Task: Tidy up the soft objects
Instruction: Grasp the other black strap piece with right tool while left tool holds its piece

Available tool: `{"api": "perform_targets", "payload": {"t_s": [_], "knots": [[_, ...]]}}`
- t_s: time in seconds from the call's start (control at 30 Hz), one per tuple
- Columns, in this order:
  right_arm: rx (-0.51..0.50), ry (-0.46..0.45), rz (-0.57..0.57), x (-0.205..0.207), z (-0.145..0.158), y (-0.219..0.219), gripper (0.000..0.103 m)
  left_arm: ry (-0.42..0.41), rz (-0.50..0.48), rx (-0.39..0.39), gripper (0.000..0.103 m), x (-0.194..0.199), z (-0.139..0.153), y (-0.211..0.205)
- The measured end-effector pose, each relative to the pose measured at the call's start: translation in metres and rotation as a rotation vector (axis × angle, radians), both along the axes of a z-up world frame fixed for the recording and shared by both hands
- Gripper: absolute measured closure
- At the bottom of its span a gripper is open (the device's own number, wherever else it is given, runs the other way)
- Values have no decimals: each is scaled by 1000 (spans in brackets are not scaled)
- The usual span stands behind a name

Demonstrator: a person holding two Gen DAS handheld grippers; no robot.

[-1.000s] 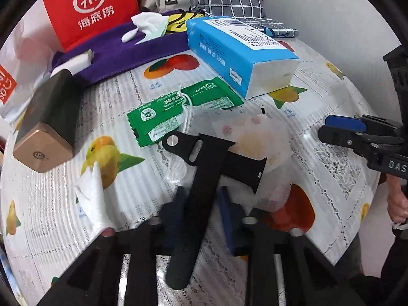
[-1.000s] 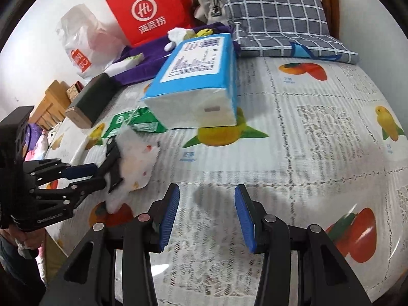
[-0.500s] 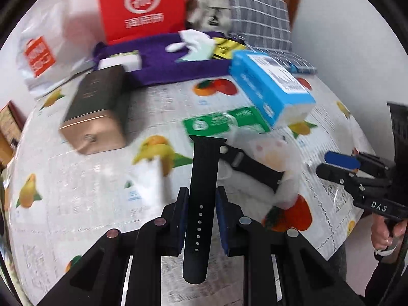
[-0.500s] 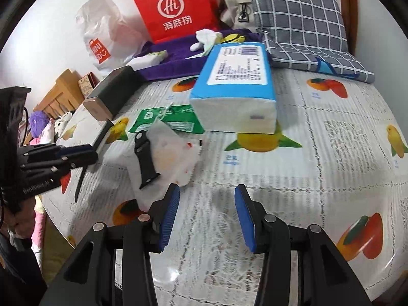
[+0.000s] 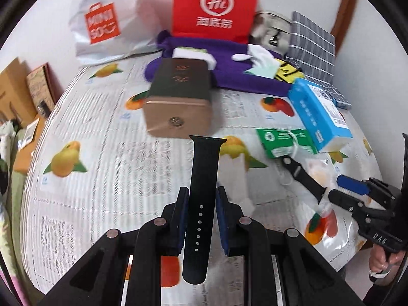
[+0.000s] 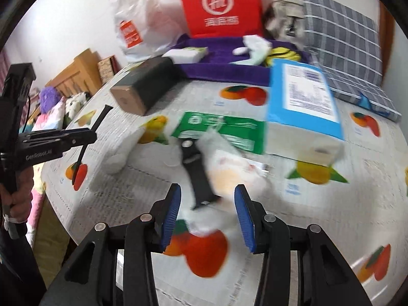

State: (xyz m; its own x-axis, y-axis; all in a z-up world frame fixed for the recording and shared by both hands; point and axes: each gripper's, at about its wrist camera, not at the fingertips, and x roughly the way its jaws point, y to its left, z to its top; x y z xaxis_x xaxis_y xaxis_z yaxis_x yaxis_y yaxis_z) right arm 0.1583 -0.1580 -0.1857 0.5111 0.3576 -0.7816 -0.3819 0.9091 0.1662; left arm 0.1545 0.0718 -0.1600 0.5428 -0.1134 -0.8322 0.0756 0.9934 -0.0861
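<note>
A table (image 5: 107, 168) covered with a white lace cloth printed with fruit fills both views. Along its far edge stand a red paper bag (image 5: 214, 7) and a white plastic bag (image 5: 107, 23), with a purple cloth (image 5: 229, 58) spread before them and a grey checked pillow (image 6: 341, 51) at the far right corner. A blue tissue pack (image 6: 303, 107) lies near the right edge. A dark box with a gold end (image 5: 178, 99) rests mid-table. A green sachet (image 6: 221, 130) lies beside the tissue pack. The left gripper (image 5: 200, 204) is clamped on a black watch strap (image 5: 202, 183), lifted above the cloth. The right gripper (image 6: 207, 204) has its jaws apart, holding nothing, over a second strap piece (image 6: 197, 173) and a crumpled white wrapper (image 6: 229, 170) lying near the table's near edge.
</note>
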Motion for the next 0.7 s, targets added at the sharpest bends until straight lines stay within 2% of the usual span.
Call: {"api": "perform_targets", "payload": {"t_s": [0.07, 0.1, 0.17, 0.43, 0.5, 0.53, 0.7], "knots": [[-22, -7, 19, 3, -3, 10, 63, 6, 12, -4, 83, 0, -3, 6], [-48, -9, 25, 6, -5, 16, 69, 9, 19, -8, 83, 0, -5, 9], [-80, -5, 33, 10, -8, 23, 75, 14, 27, -18, 83, 0, -7, 12], [-209, 27, 86, 20, -25, 39, 76, 11, 43, -56, 83, 1, -13, 25], [-211, 18, 79, 23, -26, 41, 77, 9, 45, -66, 83, 2, -14, 25], [-206, 8, 73, 25, -26, 41, 82, 9, 44, -70, 83, 2, -15, 26], [-171, 19, 71, 26, -21, 40, 85, 8, 35, -84, 83, 1, -15, 24]]}}
